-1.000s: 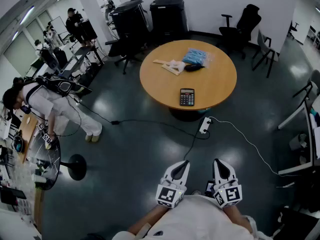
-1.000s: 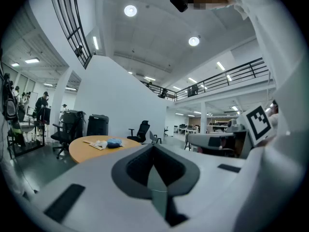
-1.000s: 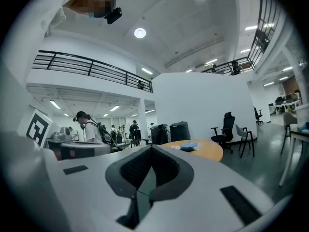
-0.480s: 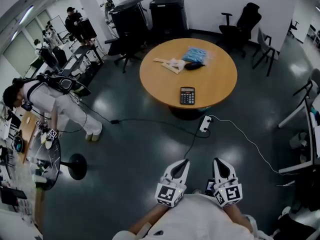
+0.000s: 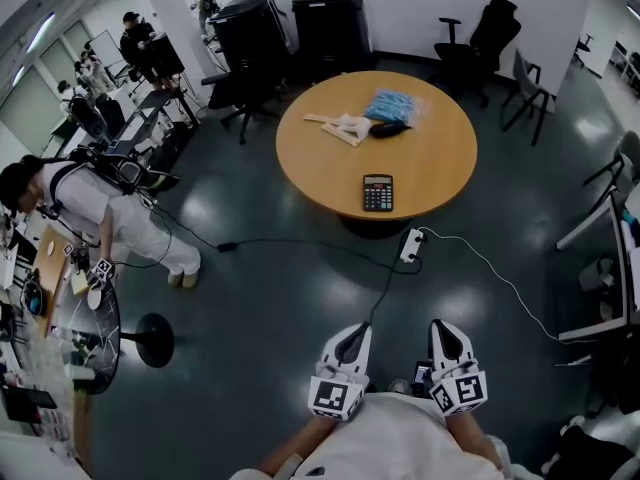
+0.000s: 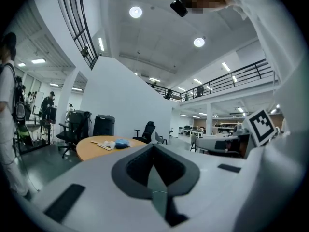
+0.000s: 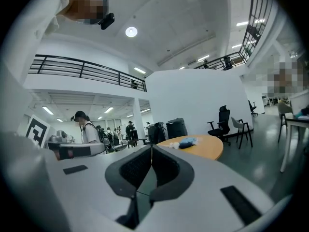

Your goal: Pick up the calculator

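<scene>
The black calculator [image 5: 377, 193] lies flat near the front edge of the round wooden table [image 5: 440, 168], far ahead of me across the dark floor. My left gripper [image 5: 363, 327] and right gripper [image 5: 440, 324] are held side by side close to my body, pointing toward the table. Both are shut and hold nothing. In the left gripper view the left gripper's [image 6: 153, 147] jaws meet at their tips, with the table [image 6: 94, 148] far off at the left. The right gripper [image 7: 151, 148] looks the same, with the table [image 7: 205, 149] ahead to the right. Neither gripper view shows the calculator.
A blue bag [image 5: 393, 108], papers [image 5: 338, 128] and a dark item [image 5: 388, 131] lie on the table's far side. A power strip [image 5: 410, 248] and cables cross the floor before the table. Office chairs [image 5: 490, 38] and black bins [image 5: 335, 18] stand behind it. A person [image 5: 100, 208] bends at the left.
Both grippers have shifted slightly across the floor with my body and stay shut. The person at the left has moved a little.
</scene>
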